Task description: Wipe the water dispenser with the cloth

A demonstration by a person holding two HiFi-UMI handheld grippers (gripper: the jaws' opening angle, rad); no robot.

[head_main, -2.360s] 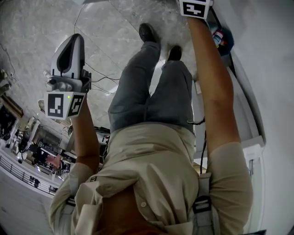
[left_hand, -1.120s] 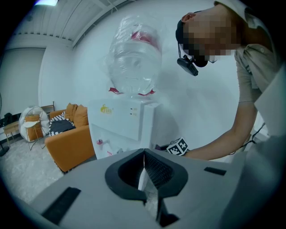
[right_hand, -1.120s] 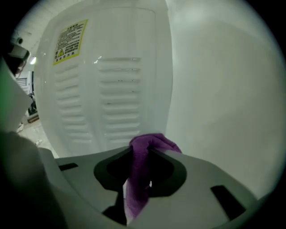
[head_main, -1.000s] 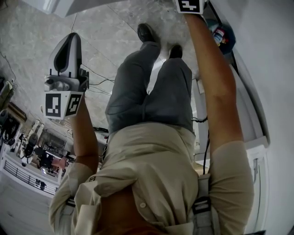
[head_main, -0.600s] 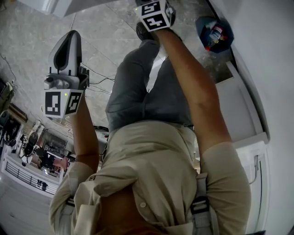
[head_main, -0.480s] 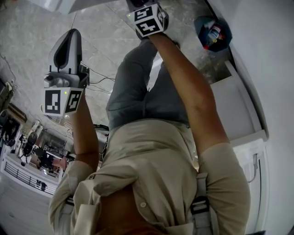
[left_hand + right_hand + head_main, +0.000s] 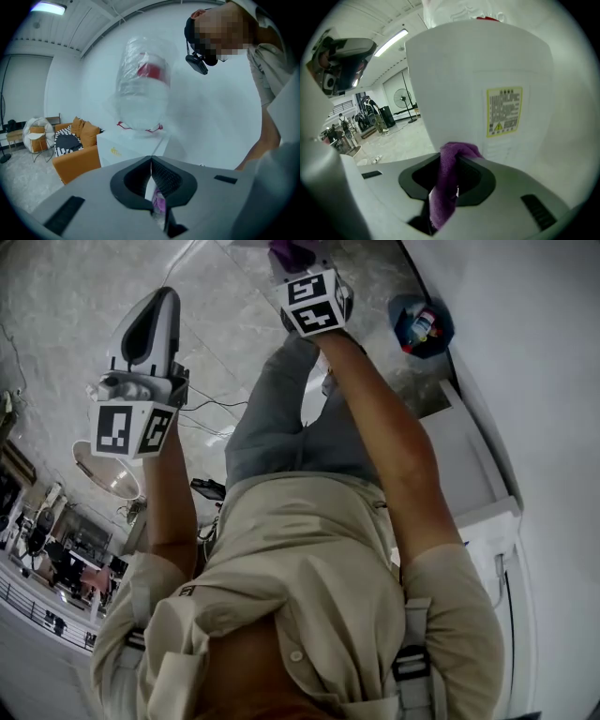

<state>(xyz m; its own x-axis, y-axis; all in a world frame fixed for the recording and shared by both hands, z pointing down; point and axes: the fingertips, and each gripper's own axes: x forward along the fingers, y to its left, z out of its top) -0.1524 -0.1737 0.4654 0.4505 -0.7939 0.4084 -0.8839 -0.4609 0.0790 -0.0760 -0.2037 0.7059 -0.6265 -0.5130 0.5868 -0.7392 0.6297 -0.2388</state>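
While the right gripper [image 7: 452, 157] pinches the purple cloth [image 7: 447, 183] near the white water dispenser [image 7: 459, 84], beside its yellow label [image 7: 505, 110], left gripper [image 7: 151, 161] raised off to the left, jaws pressed together, empty.

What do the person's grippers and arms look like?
The left gripper and right gripper are light grey shells with black jaws. Each carries a white cube with black square markers. The person wears a beige short-sleeved shirt.
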